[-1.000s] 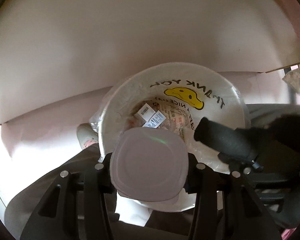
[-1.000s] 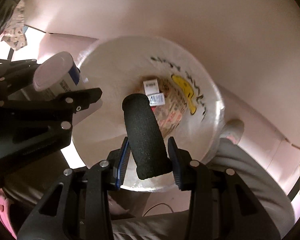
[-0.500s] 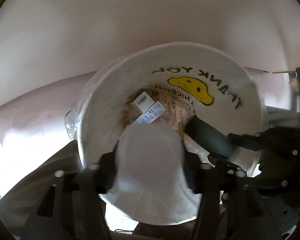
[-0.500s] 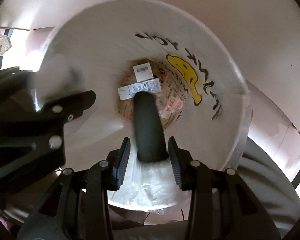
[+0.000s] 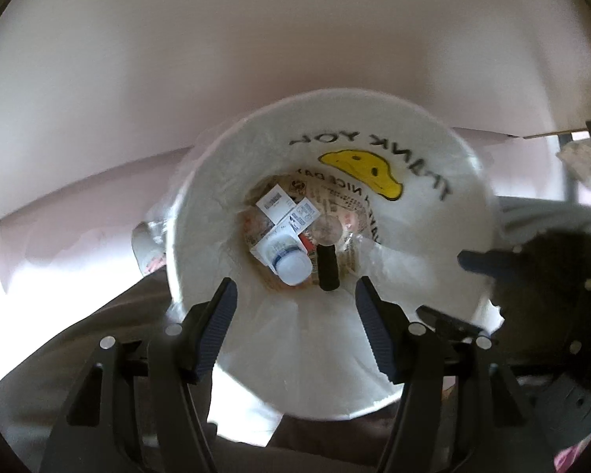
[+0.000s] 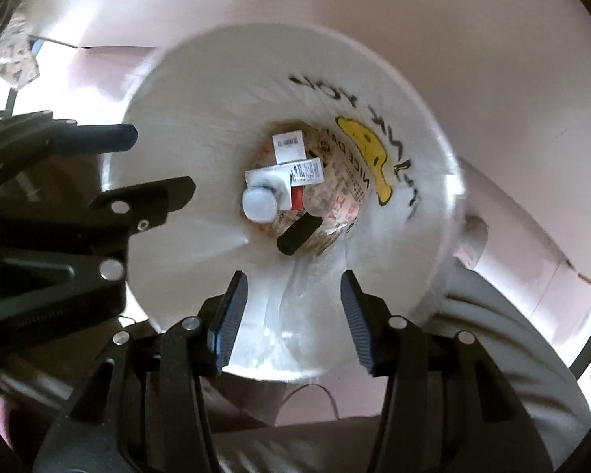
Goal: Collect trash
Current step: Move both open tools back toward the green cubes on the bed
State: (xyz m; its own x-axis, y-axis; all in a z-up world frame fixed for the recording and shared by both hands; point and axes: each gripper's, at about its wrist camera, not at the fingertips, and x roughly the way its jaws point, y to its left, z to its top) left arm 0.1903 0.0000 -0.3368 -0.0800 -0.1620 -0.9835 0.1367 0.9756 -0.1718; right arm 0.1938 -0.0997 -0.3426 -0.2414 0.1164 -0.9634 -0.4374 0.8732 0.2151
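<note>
Over white smiley-print bag-lined bin | left gripper jaws wide, empty | right gripper jaws opening, empty | white plastic bottle, black foam cylinder lying inside, dropped as trash

Inside the lined bin, a bottle lies at the bottom on paper scraps, a foam cylinder just right of it; both grippers hang above the rim.

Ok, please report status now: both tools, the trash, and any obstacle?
Left tool open, empty. Right tool opening, empty. White bottle and black foam cylinder lie inside bin bag. Nothing in the way.
</note>
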